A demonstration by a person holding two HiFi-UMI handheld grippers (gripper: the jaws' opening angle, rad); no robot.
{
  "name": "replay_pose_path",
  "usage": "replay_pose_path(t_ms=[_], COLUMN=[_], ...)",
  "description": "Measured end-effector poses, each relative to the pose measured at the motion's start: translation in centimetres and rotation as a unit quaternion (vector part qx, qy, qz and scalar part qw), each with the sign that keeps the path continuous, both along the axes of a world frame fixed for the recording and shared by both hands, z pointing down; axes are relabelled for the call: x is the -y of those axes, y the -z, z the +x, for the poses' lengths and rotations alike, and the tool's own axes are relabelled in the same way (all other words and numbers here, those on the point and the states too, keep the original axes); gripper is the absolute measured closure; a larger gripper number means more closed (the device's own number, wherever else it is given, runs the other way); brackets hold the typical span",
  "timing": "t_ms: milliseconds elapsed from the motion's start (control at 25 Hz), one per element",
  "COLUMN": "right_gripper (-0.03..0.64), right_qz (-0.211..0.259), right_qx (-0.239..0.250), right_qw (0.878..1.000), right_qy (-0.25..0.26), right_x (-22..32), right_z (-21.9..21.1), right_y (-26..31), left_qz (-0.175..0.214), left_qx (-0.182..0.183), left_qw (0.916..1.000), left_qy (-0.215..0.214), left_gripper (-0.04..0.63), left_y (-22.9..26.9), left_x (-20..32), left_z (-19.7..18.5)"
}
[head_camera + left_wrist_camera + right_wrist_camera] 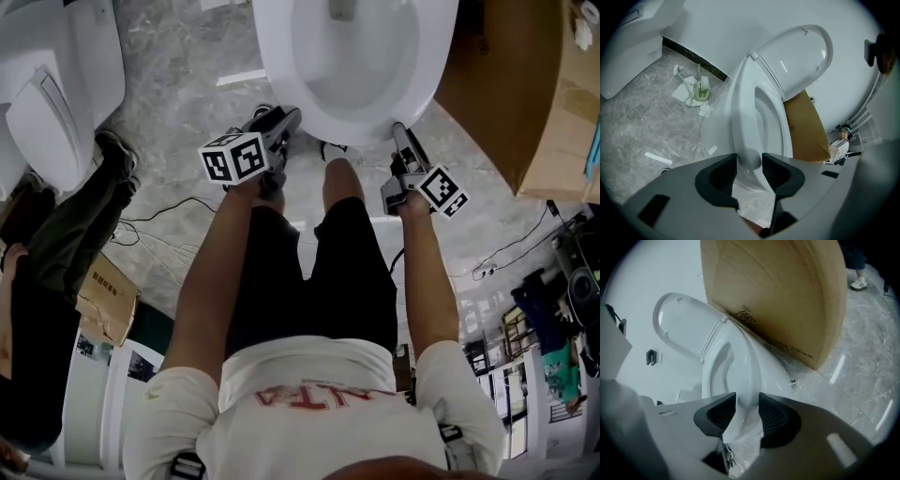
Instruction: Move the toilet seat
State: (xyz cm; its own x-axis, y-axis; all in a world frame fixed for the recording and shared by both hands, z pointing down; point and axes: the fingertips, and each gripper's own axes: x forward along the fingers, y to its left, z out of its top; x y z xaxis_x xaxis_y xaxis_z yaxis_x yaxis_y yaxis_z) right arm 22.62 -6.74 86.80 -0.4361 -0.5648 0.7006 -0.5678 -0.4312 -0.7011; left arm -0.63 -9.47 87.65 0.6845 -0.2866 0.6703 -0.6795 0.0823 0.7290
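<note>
Head view, 12 o'clock: left gripper (pixel 289 120) and right gripper (pixel 400 139) both pinch the toilet seat (pixel 740 112) at its front edge — I keep them level.
</note>
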Motion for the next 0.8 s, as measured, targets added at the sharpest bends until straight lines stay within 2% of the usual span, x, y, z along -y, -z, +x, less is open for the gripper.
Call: replay_pose_path(t_ms=[440, 680, 800], right_gripper=[0.473, 0.452, 0.451], right_qz=[0.05, 0.091, 0.105], right_qx=[0.023, 0.073, 0.103], right_qw=[0.998, 0.993, 0.989], right_qy=[0.001, -0.004, 0.014], right_x=[0.2, 0.1, -0.2], right_z=[-0.2, -1.0, -2.7], right_y=[4.3, 7.3, 9.1], left_qz=[0.004, 0.03, 0.041], left_qx=[-0.013, -0.039, -0.051], left_qw=[0.9999, 0.9988, 0.9976], left_qy=[0.002, 0.006, 0.02], left_gripper=[0.442, 0.442, 0.442], left_y=[4.5, 7.6, 9.1], left_x=[0.3, 0.9, 1.3], left_z=[-0.5, -0.5, -0.5])
